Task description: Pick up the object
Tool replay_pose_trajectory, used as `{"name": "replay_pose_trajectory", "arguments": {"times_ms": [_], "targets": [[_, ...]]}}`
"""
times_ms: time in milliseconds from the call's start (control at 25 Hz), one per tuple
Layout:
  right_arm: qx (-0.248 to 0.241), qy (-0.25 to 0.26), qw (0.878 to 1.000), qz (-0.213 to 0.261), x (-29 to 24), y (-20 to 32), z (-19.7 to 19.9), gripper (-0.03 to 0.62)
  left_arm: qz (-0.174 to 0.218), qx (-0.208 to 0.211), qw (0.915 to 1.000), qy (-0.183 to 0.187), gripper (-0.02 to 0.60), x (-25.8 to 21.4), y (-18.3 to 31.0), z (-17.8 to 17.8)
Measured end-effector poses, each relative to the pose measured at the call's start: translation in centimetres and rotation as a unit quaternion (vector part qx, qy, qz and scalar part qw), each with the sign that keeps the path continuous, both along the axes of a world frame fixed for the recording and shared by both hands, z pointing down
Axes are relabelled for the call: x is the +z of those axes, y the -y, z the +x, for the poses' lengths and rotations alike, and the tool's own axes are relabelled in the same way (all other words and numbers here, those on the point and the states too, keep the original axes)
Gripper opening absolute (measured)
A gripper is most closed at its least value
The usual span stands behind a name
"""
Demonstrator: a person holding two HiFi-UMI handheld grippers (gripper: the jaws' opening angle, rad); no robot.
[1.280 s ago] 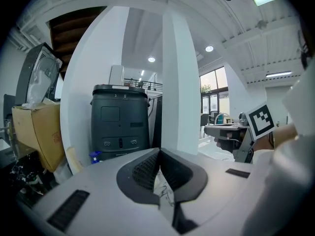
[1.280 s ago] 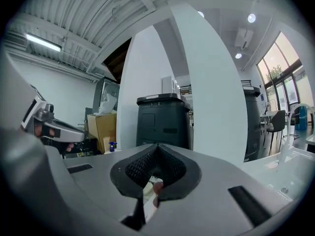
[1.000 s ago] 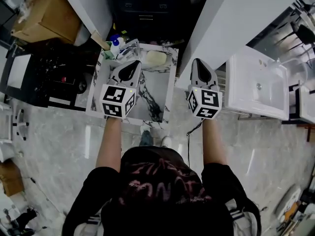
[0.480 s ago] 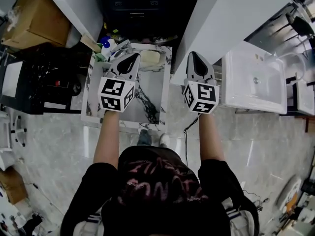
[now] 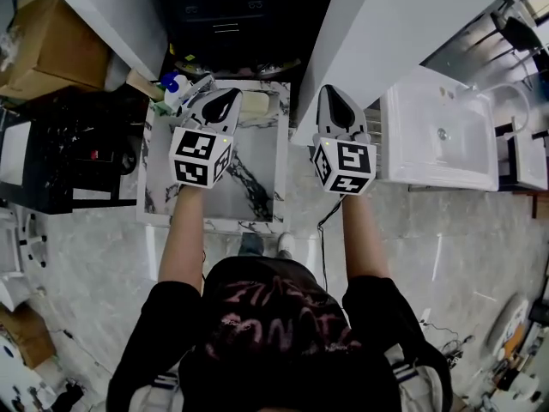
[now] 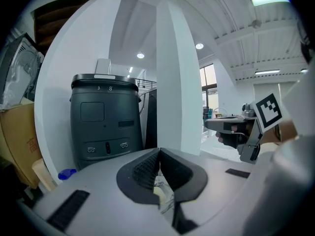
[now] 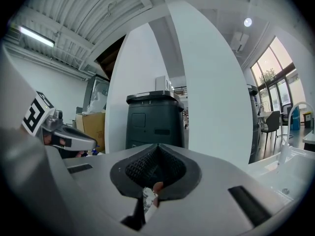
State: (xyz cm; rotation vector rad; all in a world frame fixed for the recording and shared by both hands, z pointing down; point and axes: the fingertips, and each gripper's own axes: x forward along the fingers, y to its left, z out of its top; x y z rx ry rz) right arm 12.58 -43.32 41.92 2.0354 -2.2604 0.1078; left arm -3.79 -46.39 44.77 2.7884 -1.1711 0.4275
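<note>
My left tongs (image 5: 225, 101) and right tongs (image 5: 330, 101) are both closed, holding nothing. The pale lump (image 5: 257, 104) I think I must grab sits at the far end of the marble table (image 5: 266, 166), just beside the left tongs. I should open those wide first, then tip down slowly.

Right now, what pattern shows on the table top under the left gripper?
The table top is white marble with dark veins, clearest in the head view.

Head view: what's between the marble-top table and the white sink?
Tall white pillar stands between marble-top table and white ceramic sink; right tongs show against its near edge. Head view.
</note>
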Motion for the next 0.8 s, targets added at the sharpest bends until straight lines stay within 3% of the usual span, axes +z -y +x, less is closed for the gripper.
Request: {"name": "replay_pose_trajectory", "arguments": {"times_ms": [200, 480, 520, 600, 800], "targets": [[0.006, 0.002, 1.000, -0.007, 0.9, 0.3, 0.8, 0.015, -0.034, 0.023, 0.9990, 0.020, 0.015, 3.7, 1.1, 1.6], [0.021, 0.001, 1.000, -0.020, 2.2, 0.1, 2.4, 0.015, -0.078, 0.072, 0.9903, 0.090, 0.017, 10.1, 1.8, 3.8], [0.023, 0.001, 0.999, -0.022, 2.4, 0.1, 2.6, 0.015, -0.086, 0.079, 0.9883, 0.099, 0.027, 11.0, 1.8, 4.1], [0.029, 0.000, 0.999, -0.025, 2.8, 0.0, 3.1, 0.015, -0.098, 0.093, 0.9841, 0.115, 0.108, 12.6, 1.9, 4.6], [0.039, 0.000, 0.999, -0.030, 3.4, -0.1, 4.2, 0.015, -0.109, 0.114, 0.9750, 0.156, 0.140, 15.8, 2.5, 5.8]]}}
